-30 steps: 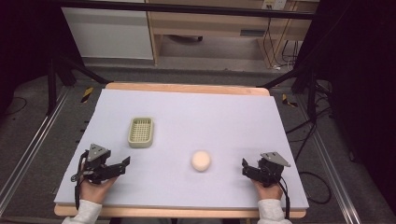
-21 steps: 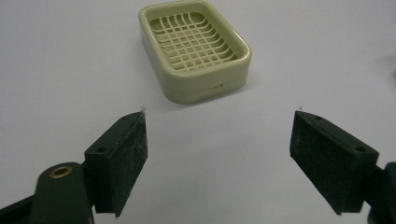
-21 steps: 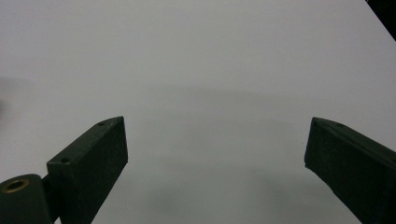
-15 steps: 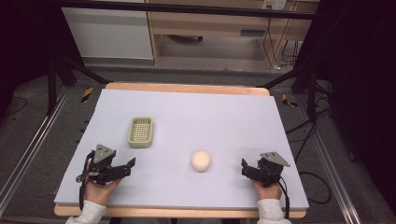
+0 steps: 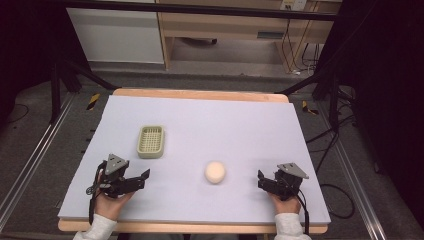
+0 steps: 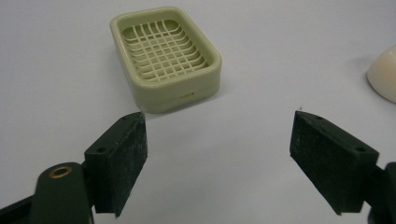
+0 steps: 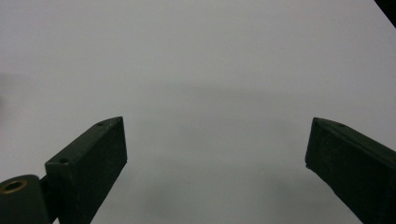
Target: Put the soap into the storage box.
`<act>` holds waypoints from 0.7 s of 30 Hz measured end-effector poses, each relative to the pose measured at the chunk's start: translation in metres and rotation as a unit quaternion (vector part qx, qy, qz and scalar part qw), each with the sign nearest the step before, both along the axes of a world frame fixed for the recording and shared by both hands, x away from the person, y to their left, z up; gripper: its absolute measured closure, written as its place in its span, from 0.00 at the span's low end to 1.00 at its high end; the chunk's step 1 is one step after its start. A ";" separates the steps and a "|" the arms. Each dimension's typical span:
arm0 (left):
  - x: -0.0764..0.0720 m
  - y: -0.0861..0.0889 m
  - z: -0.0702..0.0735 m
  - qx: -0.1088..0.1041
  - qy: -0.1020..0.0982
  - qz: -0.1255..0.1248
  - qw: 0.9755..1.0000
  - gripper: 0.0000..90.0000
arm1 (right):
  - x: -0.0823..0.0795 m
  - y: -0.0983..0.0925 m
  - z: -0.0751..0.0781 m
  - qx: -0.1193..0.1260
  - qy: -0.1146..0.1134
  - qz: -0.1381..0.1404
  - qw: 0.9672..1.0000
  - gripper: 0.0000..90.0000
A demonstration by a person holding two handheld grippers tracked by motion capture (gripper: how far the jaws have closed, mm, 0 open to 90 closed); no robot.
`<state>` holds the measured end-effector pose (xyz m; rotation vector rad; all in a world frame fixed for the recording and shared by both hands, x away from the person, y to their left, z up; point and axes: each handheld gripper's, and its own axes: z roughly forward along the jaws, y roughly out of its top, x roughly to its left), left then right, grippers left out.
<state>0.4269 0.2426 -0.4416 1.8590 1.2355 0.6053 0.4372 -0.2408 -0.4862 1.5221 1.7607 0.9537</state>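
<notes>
Soap (image 5: 215, 172), a pale rounded bar, lies on the lavender bench (image 5: 225, 125) in the high view, between the two grippers and nearer the right one. A green soap dish (image 5: 151, 141) with a grid floor sits well apart from it, up and to the left. The left gripper (image 5: 142, 178) rests near the front edge in the person's hand, jaws spread wide and empty, just below the dish. The right gripper (image 5: 260, 179) sits at the front right, pointing toward the soap without touching it.

From the left gripper view, the left gripper (image 6: 217, 154) has its jaws wide apart over bare bench, the soap dish (image 6: 166, 56) ahead and to the left, the soap (image 6: 384, 77) at the right edge.

From the right gripper view, the right gripper (image 7: 215, 161) holds its jaws wide with nothing between them but bench surface.
</notes>
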 end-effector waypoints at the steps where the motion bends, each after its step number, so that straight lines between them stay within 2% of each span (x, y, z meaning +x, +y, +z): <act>1: 0.000 0.000 0.001 0.001 0.000 0.000 1.000 0.21 | 0.000 0.000 0.000 -0.001 0.000 0.000 1.000 0.07; 10: -0.001 -0.006 0.008 0.002 -0.008 -0.007 1.000 0.21 | -0.001 0.000 0.000 0.004 -0.001 -0.003 1.000 0.07; 21: 0.000 -0.013 0.012 0.004 -0.008 -0.016 1.000 0.21 | -0.001 0.000 0.000 0.001 -0.002 -0.002 1.000 0.07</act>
